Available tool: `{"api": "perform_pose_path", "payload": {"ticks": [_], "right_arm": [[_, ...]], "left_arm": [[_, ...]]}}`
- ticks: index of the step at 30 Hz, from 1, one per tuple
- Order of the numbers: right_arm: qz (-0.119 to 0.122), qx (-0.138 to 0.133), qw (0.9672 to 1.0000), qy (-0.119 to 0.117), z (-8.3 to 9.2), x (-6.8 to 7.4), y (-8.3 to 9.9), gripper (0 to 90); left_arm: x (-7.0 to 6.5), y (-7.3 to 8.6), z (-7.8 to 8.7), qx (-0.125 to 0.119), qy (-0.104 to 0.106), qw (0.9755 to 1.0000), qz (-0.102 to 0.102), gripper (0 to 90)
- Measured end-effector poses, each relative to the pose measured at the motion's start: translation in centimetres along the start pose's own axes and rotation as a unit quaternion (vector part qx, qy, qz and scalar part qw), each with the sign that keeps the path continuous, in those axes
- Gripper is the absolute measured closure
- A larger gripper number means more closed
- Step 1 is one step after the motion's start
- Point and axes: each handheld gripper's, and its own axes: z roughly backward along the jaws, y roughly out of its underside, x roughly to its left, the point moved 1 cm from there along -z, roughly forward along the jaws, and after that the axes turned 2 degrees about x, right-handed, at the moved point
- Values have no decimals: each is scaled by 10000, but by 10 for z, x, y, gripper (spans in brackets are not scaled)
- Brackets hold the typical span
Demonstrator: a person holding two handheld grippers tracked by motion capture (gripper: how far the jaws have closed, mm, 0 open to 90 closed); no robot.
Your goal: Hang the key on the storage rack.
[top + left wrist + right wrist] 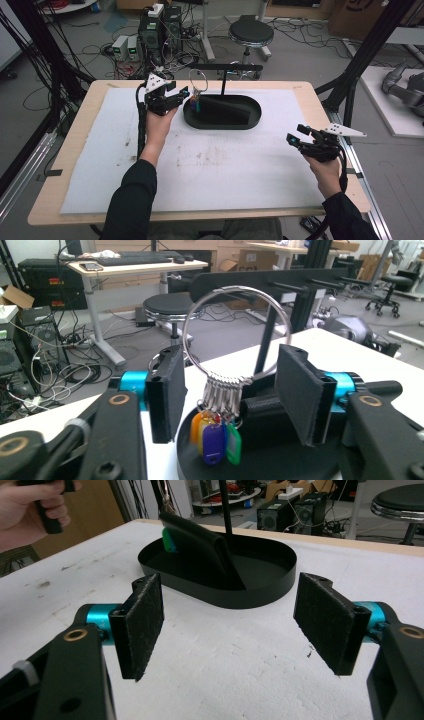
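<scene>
We see the left gripper (184, 93) raised at the left end of the black oval tray (252, 121), jaws spread wide and grasping nothing. Between those jaws in the left gripper view stands a metal key ring (235, 335), upright, with coloured tags (215, 440) hanging into the tray; whether anything touches it we cannot tell. The right gripper (295, 136) sits well apart near the table's right edge over the white mat (225, 170), jaws released too.

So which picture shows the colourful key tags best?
The left gripper view: the key tags hang close below the metal ring, each colour clear. The high view shows them tiny; the right gripper view shows a bit of green.
</scene>
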Motion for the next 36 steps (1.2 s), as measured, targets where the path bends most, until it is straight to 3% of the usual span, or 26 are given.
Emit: {"api": "perform_pose_path", "payload": {"ticks": [3,9,16,26,32,36], "right_arm": [[-1,4,10000,12,0,0,0,285],[-12,1,10000,28,0,0,0,284],[8,20,10000,29,-3,0,0,284],[9,33,10000,65,-4,0,0,284],[47,-6,9999,143,-5,-1,0,283],[34,-24,9998,219,-5,-1,0,283]], "left_arm": [[-5,4,13,-48,113,9999,44,409],[-16,20,46,-29,405,9991,-76,331],[-18,47,83,190,523,9983,-156,301],[-21,81,120,443,427,9978,-240,279],[-24,91,135,416,293,9960,-735,264],[-20,93,139,448,223,9957,-776,259]]}}
